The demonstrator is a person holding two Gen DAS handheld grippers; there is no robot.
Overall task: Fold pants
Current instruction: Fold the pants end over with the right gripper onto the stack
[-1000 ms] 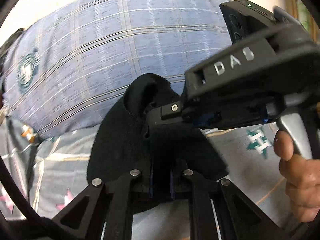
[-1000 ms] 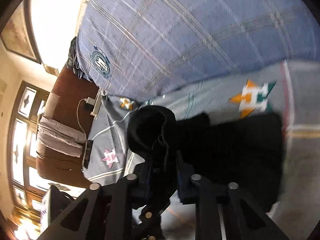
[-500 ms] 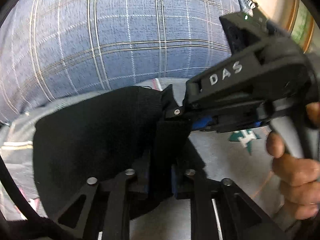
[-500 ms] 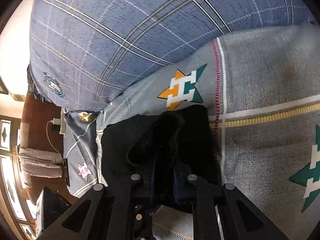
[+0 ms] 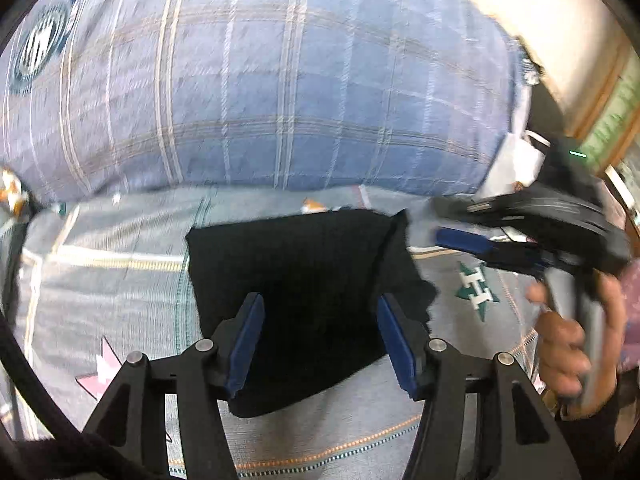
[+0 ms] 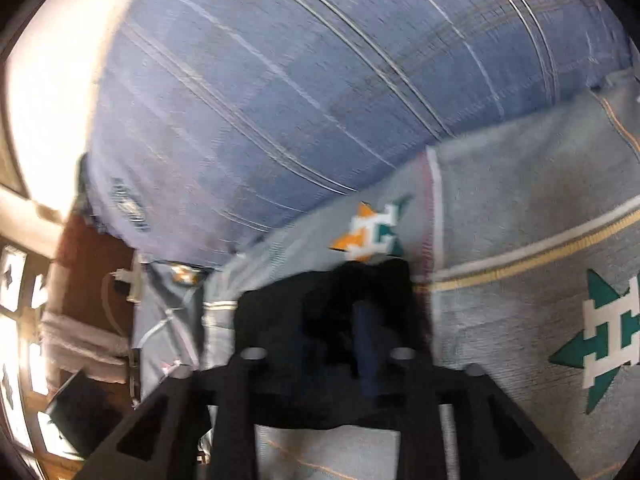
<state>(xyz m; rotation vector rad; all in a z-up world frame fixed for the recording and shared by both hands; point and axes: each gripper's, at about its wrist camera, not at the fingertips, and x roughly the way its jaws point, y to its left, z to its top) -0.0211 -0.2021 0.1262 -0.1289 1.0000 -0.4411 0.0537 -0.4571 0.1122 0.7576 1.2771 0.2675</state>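
Black pants (image 5: 304, 280) flat on bedsheet (image 5: 120, 280) | left tool (image 5: 318, 332) spread wide

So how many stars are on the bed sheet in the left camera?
4: a green star right of the black pants, an orange star at their far edge, a second orange star far left, a pink star near left. More may hide under them.

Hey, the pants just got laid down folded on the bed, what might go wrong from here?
1. The right gripper looks only slightly parted over the black pants; pulling back might drag that corner and undo the fold.
2. The pants' right edge looks uneven, so the next fold may turn out crooked.
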